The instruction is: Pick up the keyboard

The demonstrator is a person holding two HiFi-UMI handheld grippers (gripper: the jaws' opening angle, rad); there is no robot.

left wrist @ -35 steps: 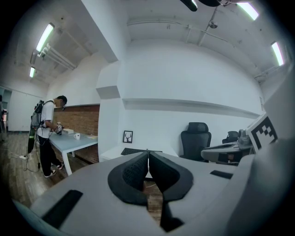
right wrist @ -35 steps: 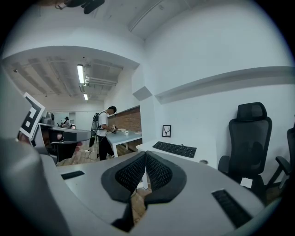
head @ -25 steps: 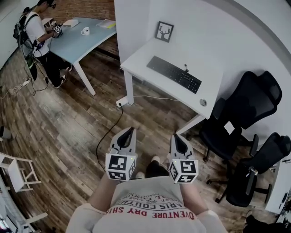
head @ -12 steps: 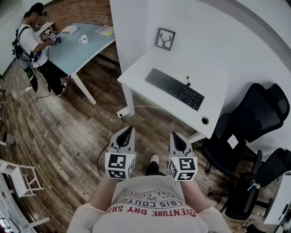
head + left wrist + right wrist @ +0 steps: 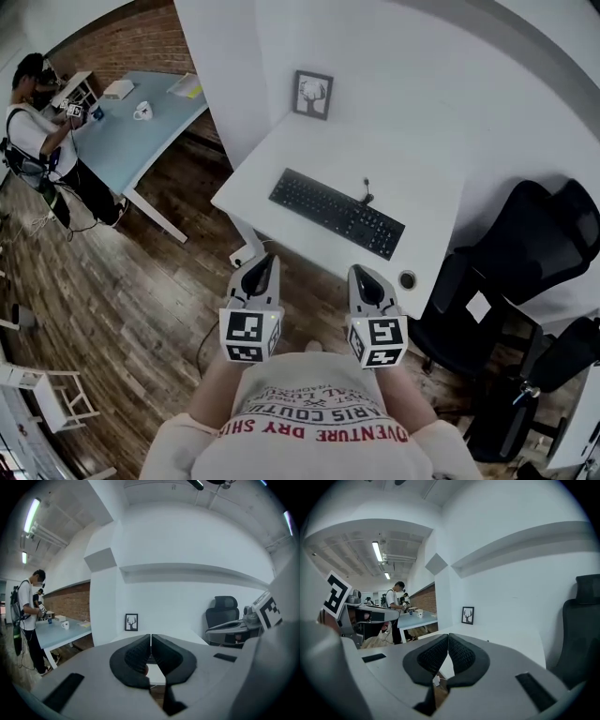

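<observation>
A black keyboard lies slantwise on the white desk, a small black stub standing just behind it. My left gripper and right gripper are held side by side in front of the desk's near edge, short of the keyboard. Both are shut with nothing between the jaws. In the left gripper view the closed left gripper points at the desk; the keyboard is hidden behind its jaws. The right gripper view shows the shut right gripper over the desk top.
A framed deer picture leans on the wall at the desk's back. Black office chairs stand to the right. A cable grommet sits at the desk's near right corner. A person stands at a blue table far left.
Both grippers and the view have travelled forward toward the white desk; the keyboard now lies much nearer, just beyond the gripper tips. Both stayed shut.
</observation>
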